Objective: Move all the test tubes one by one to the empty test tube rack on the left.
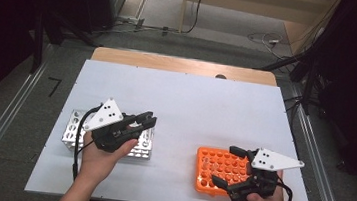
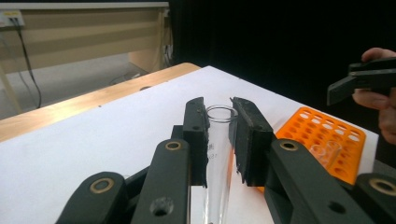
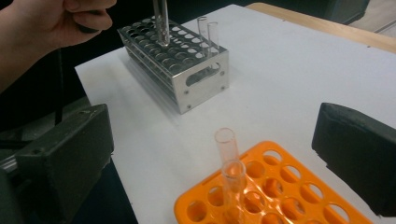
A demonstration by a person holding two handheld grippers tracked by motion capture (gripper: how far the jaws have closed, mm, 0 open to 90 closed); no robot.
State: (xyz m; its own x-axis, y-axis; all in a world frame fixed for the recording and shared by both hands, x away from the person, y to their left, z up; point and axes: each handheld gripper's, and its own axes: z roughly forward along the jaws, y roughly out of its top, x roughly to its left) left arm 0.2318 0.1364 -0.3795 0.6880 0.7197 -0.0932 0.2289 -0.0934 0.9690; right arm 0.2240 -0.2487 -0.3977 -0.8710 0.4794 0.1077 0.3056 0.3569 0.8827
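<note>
- The left gripper (image 1: 133, 126) has its jaws pinching a clear glass test tube (image 2: 217, 154) just under the rim; in the right gripper view the tube's lower end (image 3: 161, 23) hangs over a hole near the far end of the metal rack (image 3: 187, 70), at or just above its top plate, I cannot tell which; so this tube looks to be on its way in or out, not yet settled.
- Two more tubes (image 3: 208, 30) stand upright in the metal rack near its front corner; I judge these to be already placed.
- The right gripper (image 1: 231, 174) hovers over the orange rack (image 1: 219, 172) with its jaws spread wide and holding nothing; two tubes (image 3: 230, 168) stand between them in the rack's near corner holes.
- Both racks sit on the white table (image 1: 186, 106), well apart, metal at the person's left, orange at the right.
- Judging by the count, the transfer is about halfway: two done, one in hand, two left in the orange rack; which way the tubes are travelling cannot be told for certain.
</note>
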